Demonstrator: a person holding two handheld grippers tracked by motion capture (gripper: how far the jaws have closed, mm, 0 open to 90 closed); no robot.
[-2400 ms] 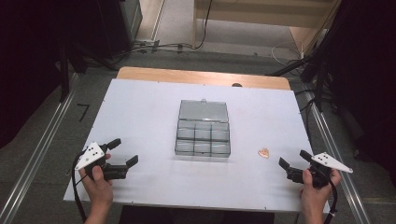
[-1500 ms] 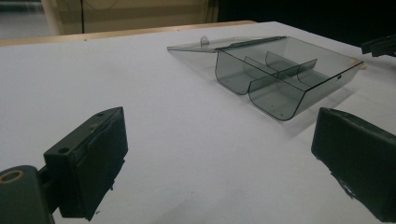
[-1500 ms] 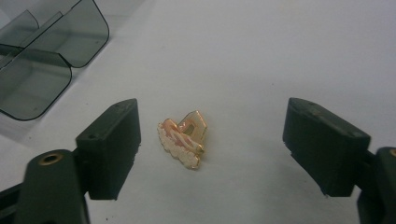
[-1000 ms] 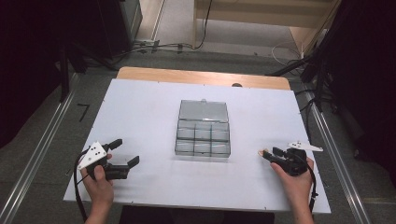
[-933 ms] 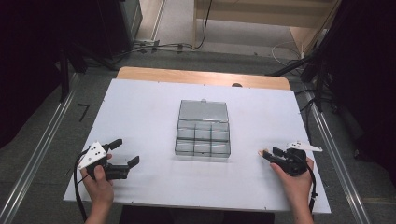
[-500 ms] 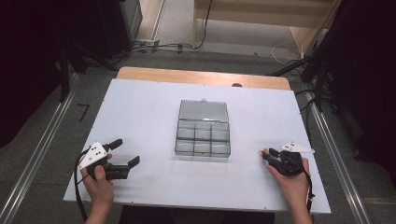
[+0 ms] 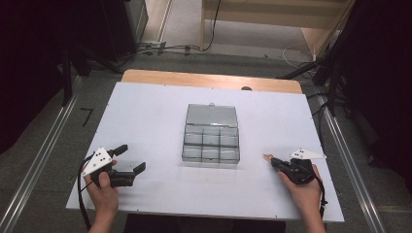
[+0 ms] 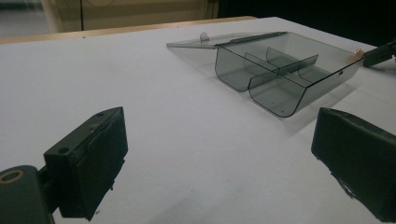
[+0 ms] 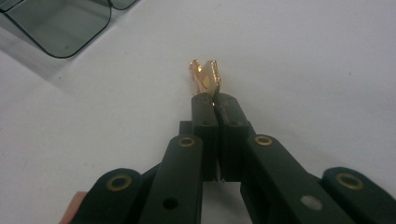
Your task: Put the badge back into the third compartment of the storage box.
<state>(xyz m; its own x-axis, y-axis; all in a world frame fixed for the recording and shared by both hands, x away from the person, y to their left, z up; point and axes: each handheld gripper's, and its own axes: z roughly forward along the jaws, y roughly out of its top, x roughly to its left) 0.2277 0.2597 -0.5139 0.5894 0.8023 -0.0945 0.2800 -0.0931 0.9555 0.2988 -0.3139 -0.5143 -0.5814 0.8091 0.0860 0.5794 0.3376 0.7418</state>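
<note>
A clear grey compartment box [image 7: 211, 138] lies in the middle of the white table with its lid flat open behind it; it is also in the left gripper view [image 8: 280, 70]. Right of the box, my right gripper [image 7: 273, 160] rests low on the table. Its jaws have just been closing and are now shut on a small gold-coloured metal part [image 9: 205, 74], which sticks out past the tips [image 9: 215, 100]. In the high view the part [image 7: 266, 156] shows as a small copper speck. My left gripper [image 7: 132, 158] sits at the front left, open, with nothing between its jaws [image 8: 224, 163].
The white table top [image 7: 145, 116] has a wooden strip along its far edge. Metal rails run along both sides of the table, and cables lie on the floor behind it. The box's compartments look empty.
The right gripper has come in from the table's right edge to the small metal part and has shut on it. The left gripper has not moved.
</note>
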